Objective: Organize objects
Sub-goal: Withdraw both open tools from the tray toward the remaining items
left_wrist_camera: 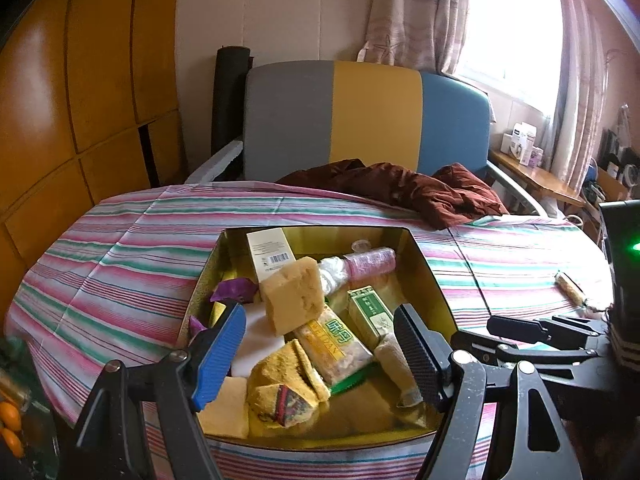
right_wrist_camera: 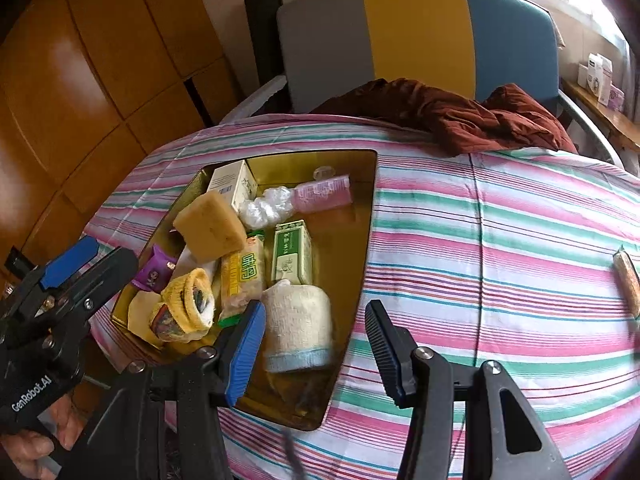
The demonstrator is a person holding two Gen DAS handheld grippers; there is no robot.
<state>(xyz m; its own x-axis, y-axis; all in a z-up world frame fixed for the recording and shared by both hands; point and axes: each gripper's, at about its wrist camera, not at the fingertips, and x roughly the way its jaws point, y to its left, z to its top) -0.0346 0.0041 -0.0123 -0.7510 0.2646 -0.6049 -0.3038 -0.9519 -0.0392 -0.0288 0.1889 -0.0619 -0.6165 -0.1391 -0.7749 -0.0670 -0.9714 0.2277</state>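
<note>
An open gold tin [left_wrist_camera: 426, 276] [right_wrist_camera: 362, 176] sits on the striped tablecloth and holds several items. Among them are a yellow sponge [left_wrist_camera: 292, 300] [right_wrist_camera: 212, 226], a green box [left_wrist_camera: 370, 312] [right_wrist_camera: 292, 252], a yellow snack packet [left_wrist_camera: 332, 348] [right_wrist_camera: 244, 276], a pink tube [left_wrist_camera: 370, 262] [right_wrist_camera: 324, 194], a yellow sock [left_wrist_camera: 284, 388] [right_wrist_camera: 188, 304] and a rolled cream sock [left_wrist_camera: 396, 364] [right_wrist_camera: 298, 328]. My left gripper [left_wrist_camera: 320, 356] [right_wrist_camera: 68, 276] hovers open over the tin's near side. My right gripper [right_wrist_camera: 316, 354] [left_wrist_camera: 540, 332] is open above the cream sock, its pads clear of it. A wrapped snack bar [left_wrist_camera: 572, 292] [right_wrist_camera: 628, 284] lies alone on the cloth to the right.
A dark red cloth [left_wrist_camera: 420, 192] [right_wrist_camera: 480, 120] is heaped at the table's far edge, before a grey, yellow and blue chair [left_wrist_camera: 368, 116] [right_wrist_camera: 416, 36]. Wooden cabinets stand at the left. A shelf with small boxes [left_wrist_camera: 524, 146] runs under the window. Oranges [left_wrist_camera: 10, 420] sit at the lower left.
</note>
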